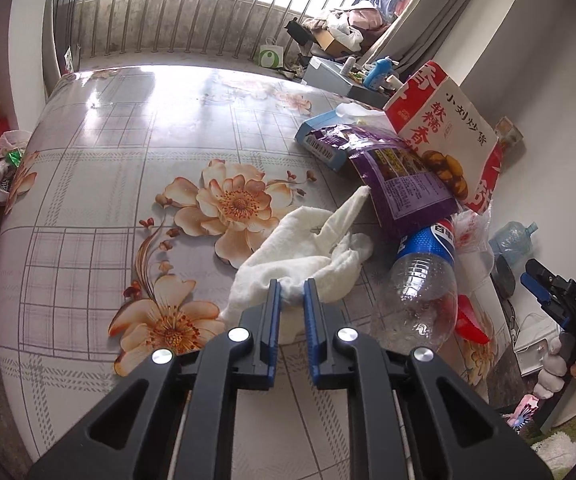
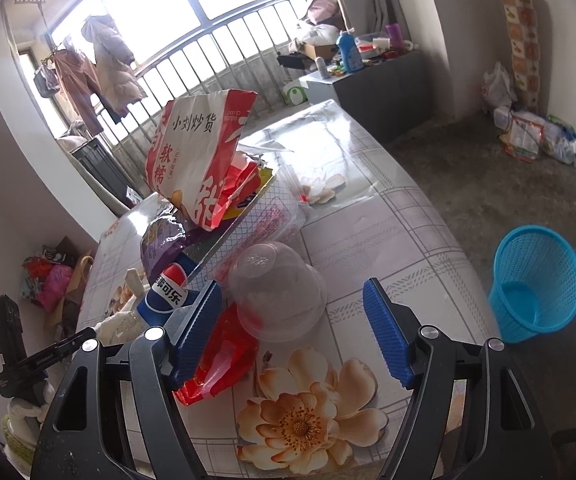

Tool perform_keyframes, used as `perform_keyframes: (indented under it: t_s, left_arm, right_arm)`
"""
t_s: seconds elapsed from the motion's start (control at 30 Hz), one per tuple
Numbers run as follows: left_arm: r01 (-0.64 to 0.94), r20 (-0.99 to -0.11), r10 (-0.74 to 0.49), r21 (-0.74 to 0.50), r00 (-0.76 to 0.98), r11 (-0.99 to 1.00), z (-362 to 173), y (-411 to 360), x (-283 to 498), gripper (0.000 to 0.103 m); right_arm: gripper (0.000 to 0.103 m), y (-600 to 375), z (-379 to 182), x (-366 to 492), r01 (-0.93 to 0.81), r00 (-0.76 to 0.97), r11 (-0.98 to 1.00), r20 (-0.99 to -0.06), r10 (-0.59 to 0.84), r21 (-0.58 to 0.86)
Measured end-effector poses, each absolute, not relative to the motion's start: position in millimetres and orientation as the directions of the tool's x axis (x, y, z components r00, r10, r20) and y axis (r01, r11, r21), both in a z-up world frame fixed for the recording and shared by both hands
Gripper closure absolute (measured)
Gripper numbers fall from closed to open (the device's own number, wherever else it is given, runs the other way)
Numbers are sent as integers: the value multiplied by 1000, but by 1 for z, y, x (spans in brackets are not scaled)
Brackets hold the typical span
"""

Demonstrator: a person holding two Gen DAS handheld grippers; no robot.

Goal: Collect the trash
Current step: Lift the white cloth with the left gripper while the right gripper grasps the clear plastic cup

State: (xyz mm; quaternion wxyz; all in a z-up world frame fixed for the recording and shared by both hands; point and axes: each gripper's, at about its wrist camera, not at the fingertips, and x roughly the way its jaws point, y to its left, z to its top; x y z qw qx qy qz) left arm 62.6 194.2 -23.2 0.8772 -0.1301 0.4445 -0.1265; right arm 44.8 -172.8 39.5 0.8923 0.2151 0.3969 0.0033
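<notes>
My left gripper [image 1: 291,286] is shut on the near edge of a crumpled white cloth [image 1: 307,236] lying on the flowered table cover [image 1: 128,160]. Right of it lies a clear Pepsi bottle [image 1: 423,276], then a purple snack bag [image 1: 399,176], a blue box [image 1: 319,140] and a red-and-white paper bag [image 1: 443,120]. My right gripper [image 2: 291,286] hangs open over a clear plastic cup [image 2: 276,292] and a red wrapper [image 2: 224,356], touching neither. The bottle's label [image 2: 168,292] shows just behind its left finger.
A blue mesh waste basket [image 2: 535,284] stands on the floor right of the table. A cabinet [image 2: 383,92] with bottles sits at the far end by the railed window. Bags of clutter [image 1: 4,164] lie on the floor off the table's left side.
</notes>
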Motion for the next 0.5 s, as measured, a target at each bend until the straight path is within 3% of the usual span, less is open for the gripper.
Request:
perform_keyframes:
  t_s: [0.2,0.5]
  left_arm:
    - [102,-762,-329,-331,557,938,-35,194,70,74]
    - [99,-782,-316,-314,537,944,-50,192,84,74]
  right_arm:
    - [32,-153,35,59,92,651,928,-727,219,362]
    - [17,-130,16,88,-12,616,957,-752,235,289]
